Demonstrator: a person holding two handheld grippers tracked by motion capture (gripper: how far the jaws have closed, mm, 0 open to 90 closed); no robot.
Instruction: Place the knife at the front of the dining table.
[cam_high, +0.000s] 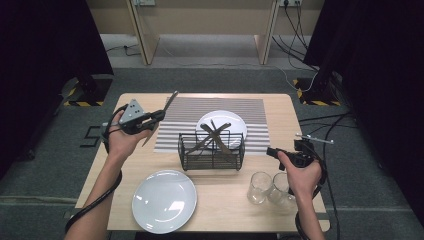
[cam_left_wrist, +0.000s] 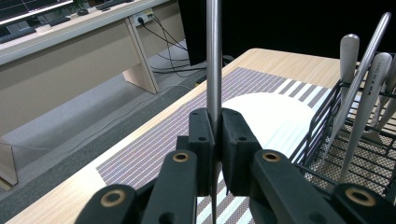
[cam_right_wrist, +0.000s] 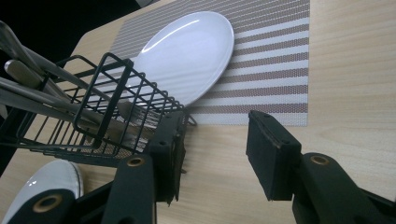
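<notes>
My left gripper (cam_high: 159, 116) is held above the table's left side, shut on a metal knife (cam_high: 170, 102) that slants up and away over the striped placemat (cam_high: 190, 107). In the left gripper view the jaws (cam_left_wrist: 215, 122) pinch the knife's handle (cam_left_wrist: 213, 56), which stands upright. A black wire basket (cam_high: 212, 152) at the table's middle holds several crossed pieces of cutlery (cam_high: 215, 134). To the basket's right, my right gripper (cam_high: 270, 151) stands open low over the wood. In the right gripper view its jaws (cam_right_wrist: 215, 135) have bare table between them, the left jaw beside the basket's corner (cam_right_wrist: 107, 88).
A white plate (cam_high: 235, 121) lies on the placemat behind the basket; another white plate (cam_high: 164, 201) sits near the front edge. Two clear glasses (cam_high: 259, 187) stand at the front right, by the right hand. Cables trail off both table sides.
</notes>
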